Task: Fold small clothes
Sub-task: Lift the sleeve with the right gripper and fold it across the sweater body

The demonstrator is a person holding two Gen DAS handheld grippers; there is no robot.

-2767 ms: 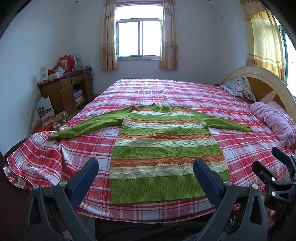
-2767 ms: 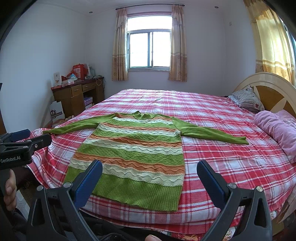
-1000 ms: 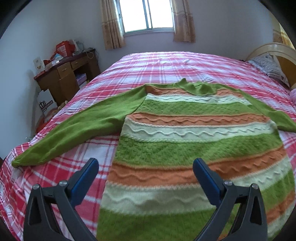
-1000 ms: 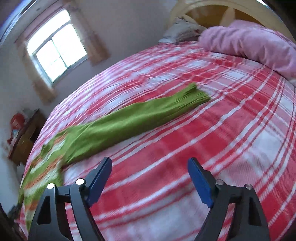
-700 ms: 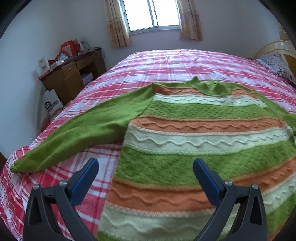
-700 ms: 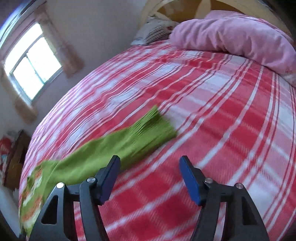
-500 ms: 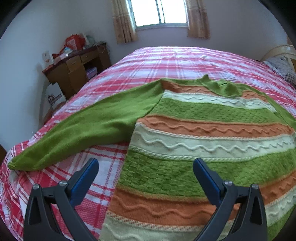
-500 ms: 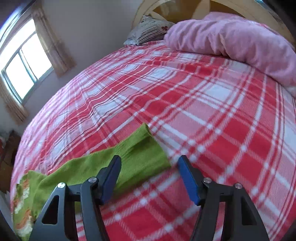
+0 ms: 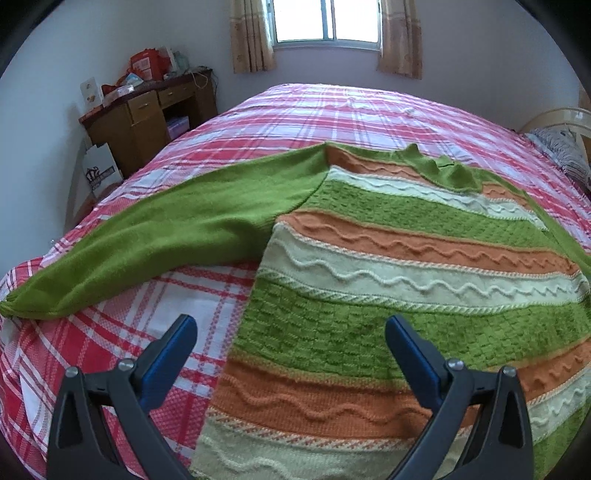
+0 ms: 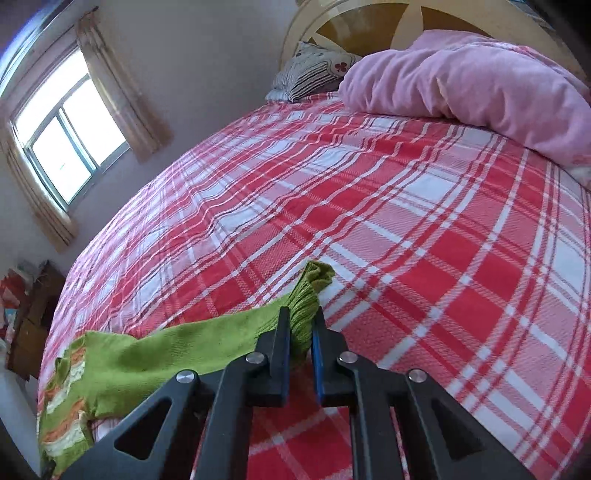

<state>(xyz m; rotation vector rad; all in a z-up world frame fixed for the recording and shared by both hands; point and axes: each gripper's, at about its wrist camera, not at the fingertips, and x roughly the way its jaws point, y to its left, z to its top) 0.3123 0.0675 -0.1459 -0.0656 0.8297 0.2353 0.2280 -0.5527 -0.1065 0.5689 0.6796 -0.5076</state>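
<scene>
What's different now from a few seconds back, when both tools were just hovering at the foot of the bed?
The right hand-held gripper went over to the sweater's sleeve cuff, and its jaws have just been closing; they now pinch the cuff. The left hand-held gripper moved in over the sweater near its other sleeve, jaws open, holding nothing. The sweater's body lies flat on the bed as before.

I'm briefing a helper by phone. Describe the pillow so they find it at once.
Go to the bed's wooden headboard. There, beside the pink blanket, lies the pillow: grey-striped with a small red mark, unlike the plain pink blanket.
</scene>
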